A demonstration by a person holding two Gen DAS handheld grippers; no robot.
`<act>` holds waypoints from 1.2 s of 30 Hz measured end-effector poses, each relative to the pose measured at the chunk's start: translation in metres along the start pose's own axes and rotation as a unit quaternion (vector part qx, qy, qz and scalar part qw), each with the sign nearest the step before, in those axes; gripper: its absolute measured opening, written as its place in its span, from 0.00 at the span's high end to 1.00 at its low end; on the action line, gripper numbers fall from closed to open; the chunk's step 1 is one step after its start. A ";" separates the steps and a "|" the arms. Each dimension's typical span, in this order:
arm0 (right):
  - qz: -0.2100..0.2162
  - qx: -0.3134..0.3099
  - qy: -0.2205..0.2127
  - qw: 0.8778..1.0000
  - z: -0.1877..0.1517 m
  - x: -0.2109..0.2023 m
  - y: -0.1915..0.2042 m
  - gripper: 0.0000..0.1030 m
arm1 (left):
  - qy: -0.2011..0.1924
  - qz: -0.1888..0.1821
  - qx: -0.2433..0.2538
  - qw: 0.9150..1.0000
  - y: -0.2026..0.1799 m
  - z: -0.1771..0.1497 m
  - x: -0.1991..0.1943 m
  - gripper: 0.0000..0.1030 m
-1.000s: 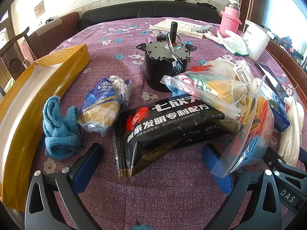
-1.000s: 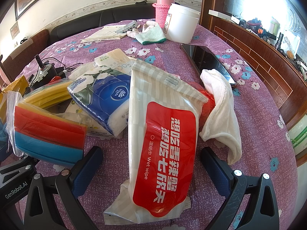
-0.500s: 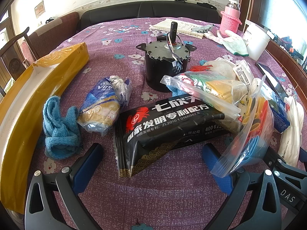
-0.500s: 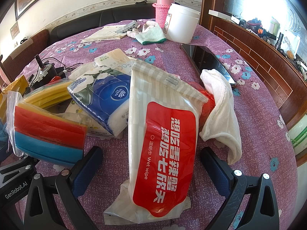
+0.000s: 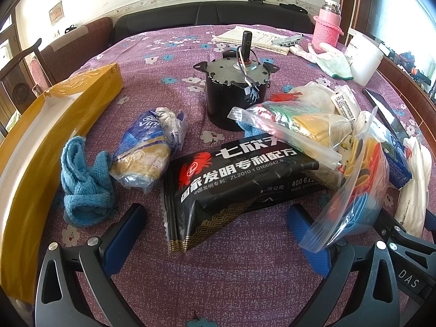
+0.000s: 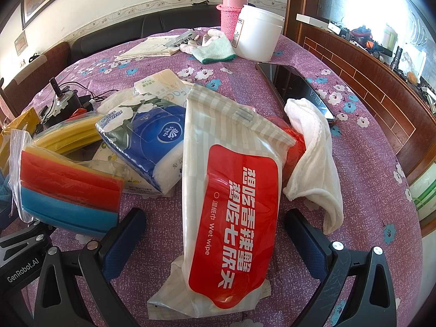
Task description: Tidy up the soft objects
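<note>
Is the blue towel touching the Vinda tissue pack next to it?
Touching. In the left wrist view, the blue towel's right-hand fold presses against the tissue pack's lower left edge, with no tablecloth visible between them.

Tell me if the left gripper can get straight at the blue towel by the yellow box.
Probably yes. The left gripper is open and holds nothing, and the blue towel lies uncovered on the tablecloth just ahead of its left finger. The yellow box and a tissue pack flank it closely, so room is tight.
</note>
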State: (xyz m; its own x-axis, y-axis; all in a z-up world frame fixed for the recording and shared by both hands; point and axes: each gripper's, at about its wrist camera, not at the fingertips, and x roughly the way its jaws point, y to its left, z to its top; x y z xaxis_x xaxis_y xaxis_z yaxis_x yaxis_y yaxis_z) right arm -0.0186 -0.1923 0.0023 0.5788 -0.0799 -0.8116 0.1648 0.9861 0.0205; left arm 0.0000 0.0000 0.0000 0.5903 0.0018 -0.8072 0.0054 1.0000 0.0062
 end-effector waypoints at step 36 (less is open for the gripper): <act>-0.002 0.003 0.026 1.000 0.004 0.004 0.000 0.01 | 0.024 -0.038 0.052 0.998 0.005 -0.003 -0.003 0.00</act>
State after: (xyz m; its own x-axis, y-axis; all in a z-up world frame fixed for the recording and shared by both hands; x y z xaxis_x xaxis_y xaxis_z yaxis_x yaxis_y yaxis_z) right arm -0.0128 -0.1934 0.0018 0.5358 -0.0762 -0.8409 0.1721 0.9849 0.0205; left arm -0.0043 0.0051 0.0003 0.5458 -0.0713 -0.8349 0.1343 0.9909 0.0031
